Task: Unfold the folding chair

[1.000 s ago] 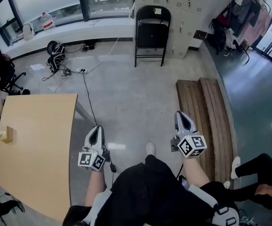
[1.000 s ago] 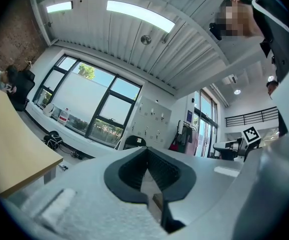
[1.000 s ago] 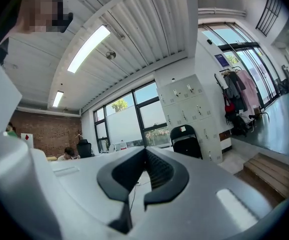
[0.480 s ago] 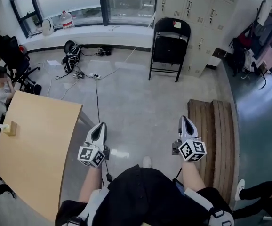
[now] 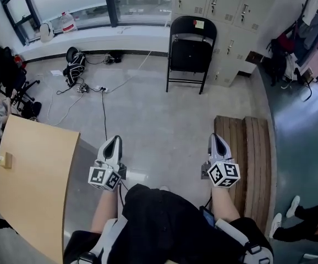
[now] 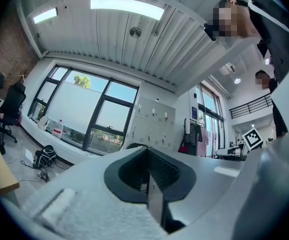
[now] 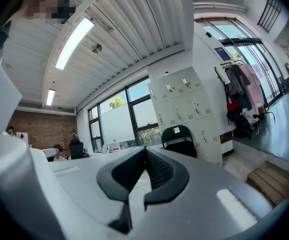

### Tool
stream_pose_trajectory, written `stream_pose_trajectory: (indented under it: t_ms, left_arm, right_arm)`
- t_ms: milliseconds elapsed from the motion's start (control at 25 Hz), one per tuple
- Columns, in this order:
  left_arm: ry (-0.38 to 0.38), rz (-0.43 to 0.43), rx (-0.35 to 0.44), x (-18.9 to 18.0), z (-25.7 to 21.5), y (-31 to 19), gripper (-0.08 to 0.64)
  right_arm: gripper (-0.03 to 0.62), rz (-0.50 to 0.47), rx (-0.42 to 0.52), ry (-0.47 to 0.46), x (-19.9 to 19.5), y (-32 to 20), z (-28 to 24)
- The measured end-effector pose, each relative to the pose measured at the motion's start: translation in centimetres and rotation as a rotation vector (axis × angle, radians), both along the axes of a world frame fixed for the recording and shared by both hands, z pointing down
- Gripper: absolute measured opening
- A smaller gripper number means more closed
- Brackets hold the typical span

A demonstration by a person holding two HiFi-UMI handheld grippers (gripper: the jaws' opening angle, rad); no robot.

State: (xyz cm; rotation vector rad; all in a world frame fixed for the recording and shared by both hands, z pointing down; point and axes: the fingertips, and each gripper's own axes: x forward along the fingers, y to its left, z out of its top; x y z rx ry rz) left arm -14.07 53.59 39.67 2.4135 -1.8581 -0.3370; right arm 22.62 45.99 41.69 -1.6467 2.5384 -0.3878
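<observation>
Folding chair [image 5: 190, 51]: black, folded flat, standing upright just before lockers [image 5: 225, 4] at far wall, well apart from both grippers. Probably metal tube frame, so stiff, fairly heavy, smooth to grip, hinges apt to pinch. Best hold, by judgement: backrest top tube plus seat front edge. Left gripper [image 5: 114, 143], right gripper [image 5: 216, 140]: jaws pressed together, nothing between, aimed toward chair.

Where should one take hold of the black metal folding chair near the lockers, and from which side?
Probably the curved top tube of the black metal folding chair, approached from the front. It stands folded and upright with its back close to the pale lockers, so only front and top look reachable.
</observation>
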Motion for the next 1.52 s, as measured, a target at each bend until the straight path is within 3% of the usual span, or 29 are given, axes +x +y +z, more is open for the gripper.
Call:
stream_pose_trajectory:
  t_ms: [320,560,920,1120,1520]
  left_arm:
    - [0.006,0.023,-0.039,-0.5,1.7,-4.6,0.0]
    - [0.03,0.024,-0.039,-4.3,2.9,-10.7,0.0]
    - [0.057,0.045,0.017,-11.1,1.0,-21.0,0.0]
    - [0.057,0.118,-0.012,-12.7,1.4,-24.7,0.0]
    - [0.09,0.127,-0.079,-14.9,4.1,-28.9,0.0]
  right_arm:
    - [0.005,0.027,-0.051,-0.003,0.0,-4.7,2.3]
    - [0.006,0.042,-0.032,0.018,-3.5,-9.8,1.7]
    - [0.006,0.061,0.017,0.033,-10.6,-18.8,-0.9]
    - [0.006,0.083,0.049,0.041,-14.1,-22.2,-1.8]
    - [0.006,0.08,0.006,0.046,-16.5,-25.0,-0.4]
